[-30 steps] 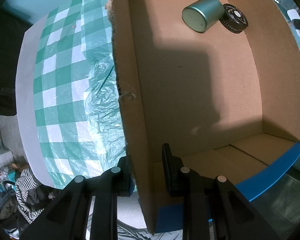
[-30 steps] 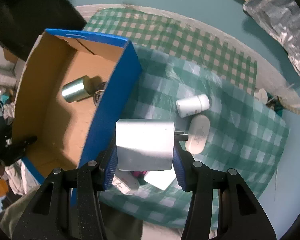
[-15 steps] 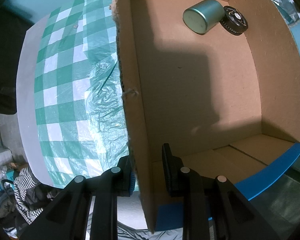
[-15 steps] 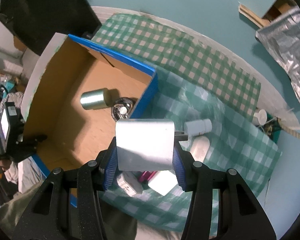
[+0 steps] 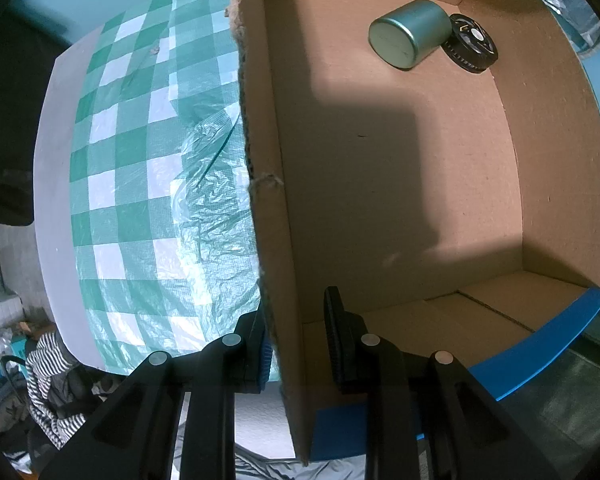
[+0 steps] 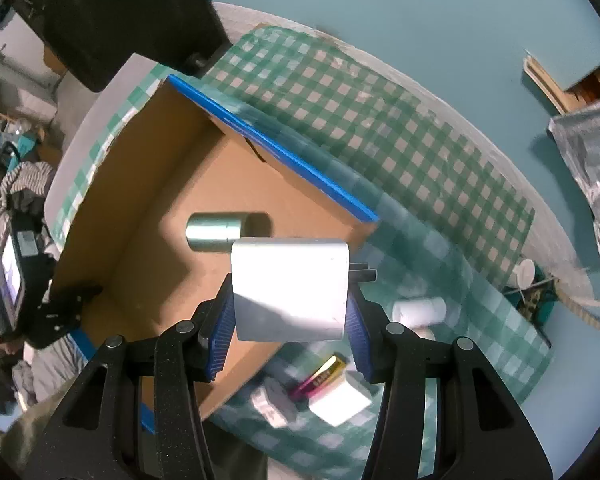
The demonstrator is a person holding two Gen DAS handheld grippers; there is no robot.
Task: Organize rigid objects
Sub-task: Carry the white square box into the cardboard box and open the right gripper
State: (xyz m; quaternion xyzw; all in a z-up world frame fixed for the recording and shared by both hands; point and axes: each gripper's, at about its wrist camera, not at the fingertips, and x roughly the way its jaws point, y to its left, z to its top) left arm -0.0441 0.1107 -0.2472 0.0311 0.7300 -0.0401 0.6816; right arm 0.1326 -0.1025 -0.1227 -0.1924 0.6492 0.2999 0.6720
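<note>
Shift since earlier frame: white charger block (image 6: 290, 288), clamped in the right gripper (image 6: 288, 316), now sits over the cardboard box (image 6: 148, 184) interior at frame centre; a second ago it hung over the checked cloth beside the blue wall.
Held item: white block with plug prongs pointing right, pressed between both blue pads, well above the box floor.
Right gripper: closed on the block, part-width.
Left gripper (image 5: 296, 340): pinched narrow on the box's torn left wall at lower centre of its view, one finger inside, one outside; unmoved from earlier frame.
Already boxed: green metal tin (image 5: 408, 34) on its side, touching a black toothed wheel (image 5: 472, 44), upper right of the left view.
Still outside: white bottle (image 6: 420, 312), white packet (image 6: 340, 398), pink-and-yellow wrapper (image 6: 320, 374), small white piece (image 6: 272, 404), all on the checked cloth (image 6: 380, 120), lower right.
Progress: roughly a third, by judgement; two stowed, one in transit, about four left.
</note>
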